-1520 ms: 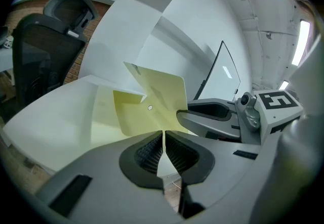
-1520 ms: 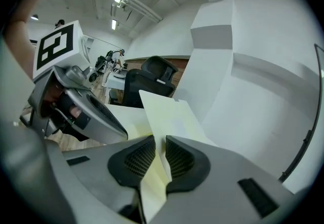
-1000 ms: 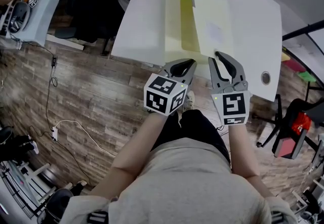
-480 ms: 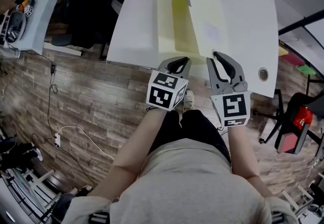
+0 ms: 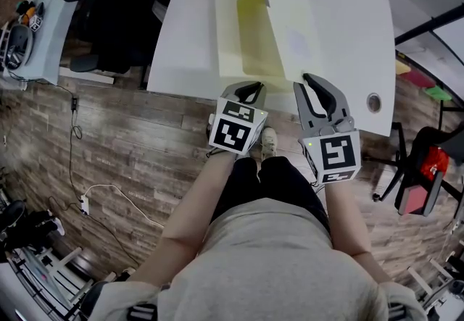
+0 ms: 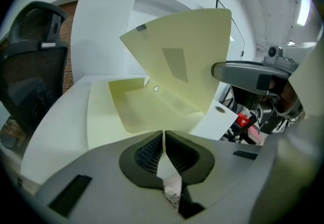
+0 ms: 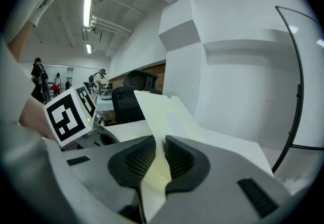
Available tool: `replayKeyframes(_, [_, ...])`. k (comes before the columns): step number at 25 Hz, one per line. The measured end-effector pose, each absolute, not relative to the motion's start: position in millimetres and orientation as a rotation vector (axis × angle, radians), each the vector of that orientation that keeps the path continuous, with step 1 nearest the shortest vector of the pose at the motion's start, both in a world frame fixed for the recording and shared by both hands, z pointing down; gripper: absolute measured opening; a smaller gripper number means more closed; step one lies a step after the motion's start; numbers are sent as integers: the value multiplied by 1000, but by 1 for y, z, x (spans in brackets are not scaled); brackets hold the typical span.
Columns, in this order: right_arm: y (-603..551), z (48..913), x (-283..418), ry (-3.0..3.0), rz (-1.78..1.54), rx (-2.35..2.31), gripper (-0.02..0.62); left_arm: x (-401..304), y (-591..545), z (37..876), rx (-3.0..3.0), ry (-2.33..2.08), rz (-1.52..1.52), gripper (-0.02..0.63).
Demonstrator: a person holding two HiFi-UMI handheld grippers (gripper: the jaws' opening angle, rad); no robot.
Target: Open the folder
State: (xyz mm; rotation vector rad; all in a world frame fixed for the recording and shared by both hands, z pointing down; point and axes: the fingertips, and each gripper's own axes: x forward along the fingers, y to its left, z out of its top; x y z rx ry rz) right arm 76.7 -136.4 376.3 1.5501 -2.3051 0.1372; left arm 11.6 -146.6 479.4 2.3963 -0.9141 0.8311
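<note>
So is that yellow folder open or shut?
Partly open: the right gripper pinches its cover, raised aslant off the bottom half.

Bright, even glow from ceiling strip lights point(image 7: 87, 11); heavy fisheye distortion, dark corners.

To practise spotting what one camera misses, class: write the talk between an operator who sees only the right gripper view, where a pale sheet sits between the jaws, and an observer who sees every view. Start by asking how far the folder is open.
Operator: How far is the folder open?
Observer: In the head view its back half lies flat on the table, while the cover pinched in the right gripper stands raised at a slant.
Operator: What is the left gripper doing? I only see its marker cube.
Observer: Its own view shows its jaws together.
</note>
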Motion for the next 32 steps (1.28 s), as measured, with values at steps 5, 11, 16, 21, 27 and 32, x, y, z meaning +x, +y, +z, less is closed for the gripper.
replayKeyframes(5, [-137,374,79,-2306,134,1567,67,11,-147,482,2400,-901,852,28])
replayKeyframes(11, [-137,371,88,-2293,110,1599,57,11,-146,482,2439,-865,880,21])
replayKeyframes(16, [-135,369,101,-2282,94,1637,52,15,-144,482,2509,-835,924,21])
replayKeyframes(21, [-135,365,112,-2276,91,1678,46,14,-143,482,2507,-801,950,21])
replayKeyframes(27, [-131,365,132,-2262,114,1741,43,14,-142,482,2541,-801,977,21])
replayKeyframes(32, [-130,362,154,-2213,114,1803,34,15,-142,482,2574,-805,1059,21])
